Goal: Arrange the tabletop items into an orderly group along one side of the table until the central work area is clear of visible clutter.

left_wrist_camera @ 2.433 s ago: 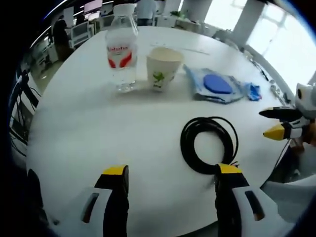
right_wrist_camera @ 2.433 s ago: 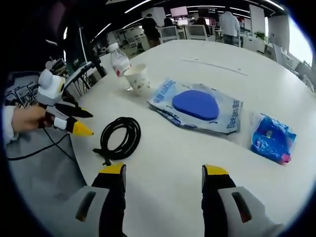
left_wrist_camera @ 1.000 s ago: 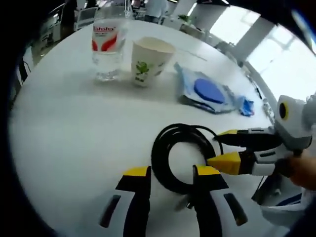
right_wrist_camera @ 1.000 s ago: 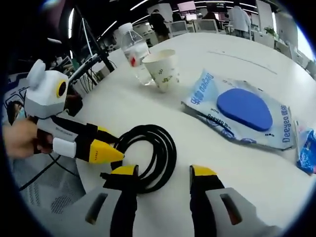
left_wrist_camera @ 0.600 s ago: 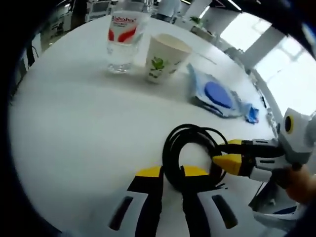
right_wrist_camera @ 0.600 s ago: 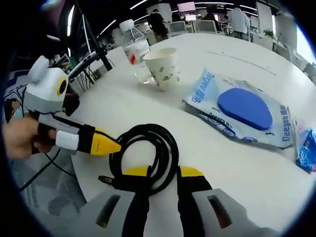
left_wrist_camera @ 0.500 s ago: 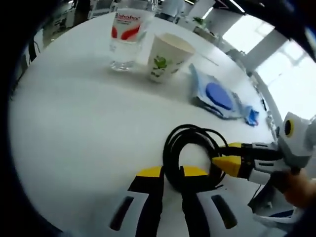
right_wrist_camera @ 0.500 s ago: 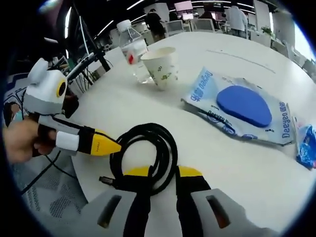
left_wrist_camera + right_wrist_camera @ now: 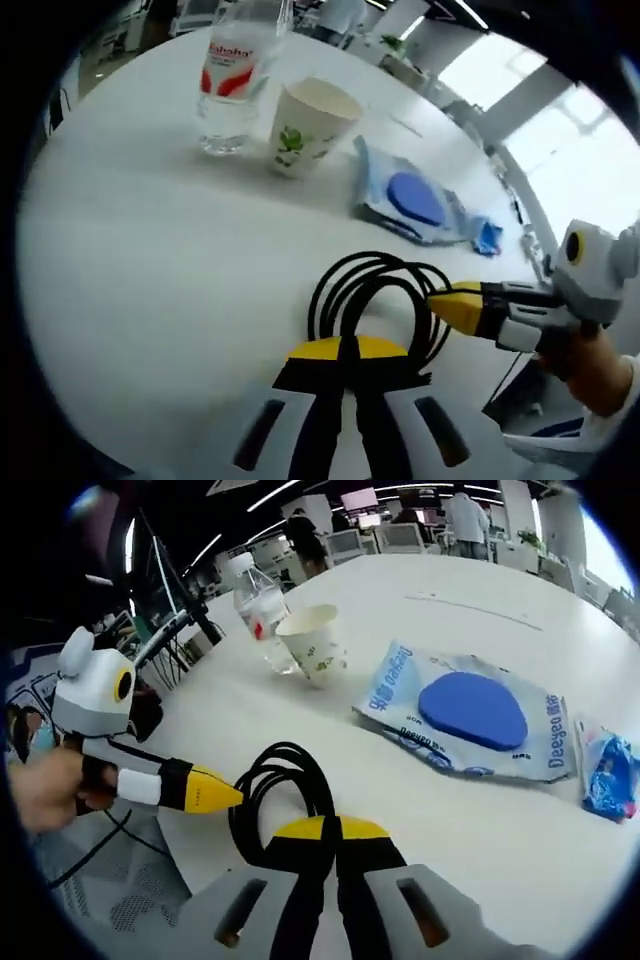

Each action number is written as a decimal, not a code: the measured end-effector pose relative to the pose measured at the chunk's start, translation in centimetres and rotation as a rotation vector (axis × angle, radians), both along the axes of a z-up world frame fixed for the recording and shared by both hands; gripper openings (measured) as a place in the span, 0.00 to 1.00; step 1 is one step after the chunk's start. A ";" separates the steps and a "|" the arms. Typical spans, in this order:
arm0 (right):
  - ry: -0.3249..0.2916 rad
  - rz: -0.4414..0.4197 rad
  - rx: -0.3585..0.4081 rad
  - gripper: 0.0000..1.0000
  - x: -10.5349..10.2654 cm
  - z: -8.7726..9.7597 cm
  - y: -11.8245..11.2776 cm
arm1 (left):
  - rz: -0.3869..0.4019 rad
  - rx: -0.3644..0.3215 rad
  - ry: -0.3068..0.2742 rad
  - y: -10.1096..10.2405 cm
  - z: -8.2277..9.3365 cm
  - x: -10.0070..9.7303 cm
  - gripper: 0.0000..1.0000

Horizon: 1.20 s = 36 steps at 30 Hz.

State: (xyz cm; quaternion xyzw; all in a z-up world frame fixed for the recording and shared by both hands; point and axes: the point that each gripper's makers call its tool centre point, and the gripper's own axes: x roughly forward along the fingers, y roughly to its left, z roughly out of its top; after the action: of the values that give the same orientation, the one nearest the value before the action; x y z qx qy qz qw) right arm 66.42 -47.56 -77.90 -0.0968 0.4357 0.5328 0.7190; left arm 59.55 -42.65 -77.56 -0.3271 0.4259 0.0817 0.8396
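Both jaw pairs now pinching black cable coil (image 9: 375, 300) (image 9: 275, 790), lifted; left gripper (image 9: 345, 352) at near edge, right gripper (image 9: 332, 832) opposite; bottle (image 9: 232, 85) and cup (image 9: 305, 125) ahead.

Bottle (image 9: 260, 610) beside cup (image 9: 312, 640); pouch (image 9: 466, 720) between cup and packet (image 9: 608, 776)

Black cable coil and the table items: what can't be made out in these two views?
- Black cable coil: near side hidden behind the closed left gripper; likewise behind the right gripper in the right gripper view.
- Water bottle: cap cut off by the left gripper view's top edge.
- Small blue packet: blurred at the right gripper view's edge, print unreadable.
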 end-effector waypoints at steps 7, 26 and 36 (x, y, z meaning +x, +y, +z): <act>0.024 -0.034 0.041 0.00 0.4 1.3 -0.4 | 0.034 -0.025 -0.038 -0.4 1.6 0.6 0.00; 0.001 -0.101 0.118 0.00 2.7 5.0 -3.6 | -0.008 -0.003 -0.104 -2.4 4.9 4.0 0.00; -0.018 -0.155 0.130 0.00 5.2 6.2 -6.6 | -0.064 0.004 -0.121 -5.1 5.9 6.5 0.00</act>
State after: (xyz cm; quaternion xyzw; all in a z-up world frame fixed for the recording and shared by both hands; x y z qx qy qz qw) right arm 71.63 -54.12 -71.65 -0.0206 0.3998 0.5018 0.7668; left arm 66.03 -47.76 -71.65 -0.3160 0.3846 0.0359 0.8666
